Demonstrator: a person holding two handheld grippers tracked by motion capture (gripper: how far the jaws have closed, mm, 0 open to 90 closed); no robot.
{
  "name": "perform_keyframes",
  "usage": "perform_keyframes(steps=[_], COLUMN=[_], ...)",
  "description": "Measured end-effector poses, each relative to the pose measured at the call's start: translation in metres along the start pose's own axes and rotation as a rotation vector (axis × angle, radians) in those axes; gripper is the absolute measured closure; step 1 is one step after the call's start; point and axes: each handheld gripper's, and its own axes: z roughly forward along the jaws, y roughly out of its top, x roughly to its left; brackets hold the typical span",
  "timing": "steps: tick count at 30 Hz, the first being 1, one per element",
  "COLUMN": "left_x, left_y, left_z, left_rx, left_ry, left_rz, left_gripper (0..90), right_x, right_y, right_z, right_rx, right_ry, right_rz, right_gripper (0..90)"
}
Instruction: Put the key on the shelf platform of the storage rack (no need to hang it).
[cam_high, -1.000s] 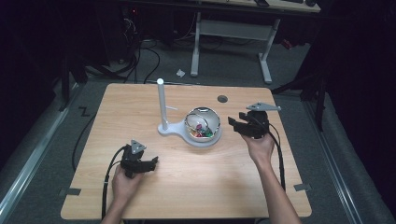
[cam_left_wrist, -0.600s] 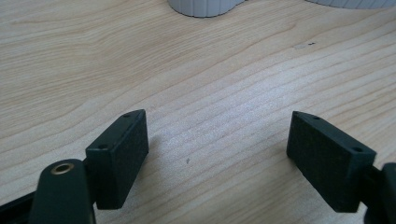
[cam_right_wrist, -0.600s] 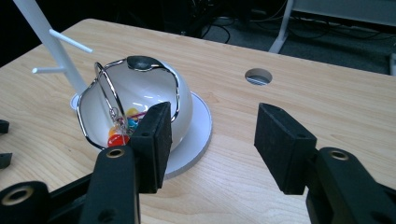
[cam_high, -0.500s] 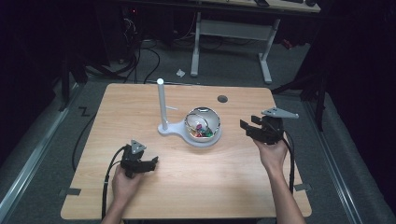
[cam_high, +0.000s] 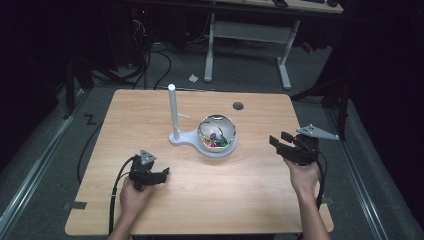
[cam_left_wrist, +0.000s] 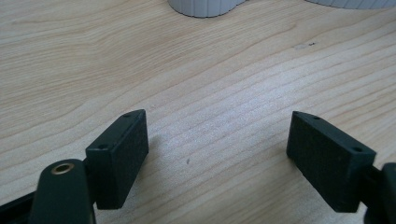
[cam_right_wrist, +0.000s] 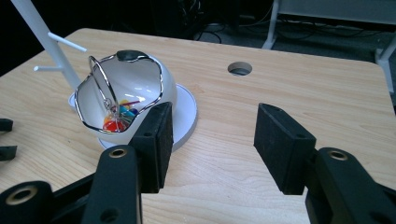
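Both hand-held grippers gaping empty, left hand-held gripper (cam_high: 163, 174) low, right hand-held gripper (cam_high: 280, 139) raised

High view overhead facing table (cam_high: 250, 200), gripper views low, close, sharing tabletop

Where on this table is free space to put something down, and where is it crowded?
Free: the table's far left corner beyond the white post; the near strip between the left gripper and right gripper. Crowded: the middle, around the bowl.
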Motion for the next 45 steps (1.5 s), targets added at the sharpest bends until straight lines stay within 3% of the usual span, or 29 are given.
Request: perform_keyframes(steps=[20,45], left_x=[0.000,0.000], left_y=[0.000,0.000], left_z=[0.000,0.000], left_rx=[-0.003,-0.003], left_ry=[0.003,0.003], left_rz=[-0.002,-0.001], left_gripper=[21.0,21.0], right_x=[0.000,0.015], right_y=[-0.024,-0.047], right_z=[-0.022,-0.013], right_rx=[-0.009,0.031], right_ry=[0.012,0.062], right_rz=[0.013,0.011], right_gripper=[47.5,47.5])
